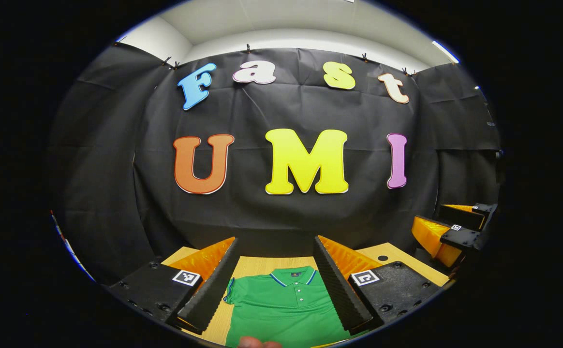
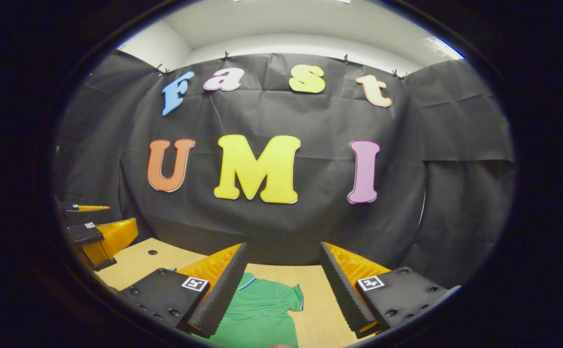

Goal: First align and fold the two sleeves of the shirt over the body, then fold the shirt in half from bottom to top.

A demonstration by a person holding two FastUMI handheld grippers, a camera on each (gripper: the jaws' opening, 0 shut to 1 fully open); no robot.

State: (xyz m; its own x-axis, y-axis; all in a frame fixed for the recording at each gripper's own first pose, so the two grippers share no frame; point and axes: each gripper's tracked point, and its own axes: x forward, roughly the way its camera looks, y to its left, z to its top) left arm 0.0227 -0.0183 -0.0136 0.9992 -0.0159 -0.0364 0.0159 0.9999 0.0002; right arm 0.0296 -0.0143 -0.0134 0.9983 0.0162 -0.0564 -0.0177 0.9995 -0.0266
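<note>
Your left gripper (image 1: 275, 275) hangs above the tabletop (image 1: 257, 267) with its fingers spread wide and nothing between them. The green shirt (image 1: 286, 304) lies flat on the wood below and between those fingers, collar toward the booth wall and one short sleeve (image 1: 229, 295) spread out to the side. Your right gripper (image 2: 284, 280) is likewise released and holding nothing; in the right gripper view the shirt lies under its near finger, with a sleeve (image 2: 288, 297) reaching into the gap. Both grippers are clear of the cloth. In the left gripper view, your right gripper shows off to the side, above the tabletop's edge.
</note>
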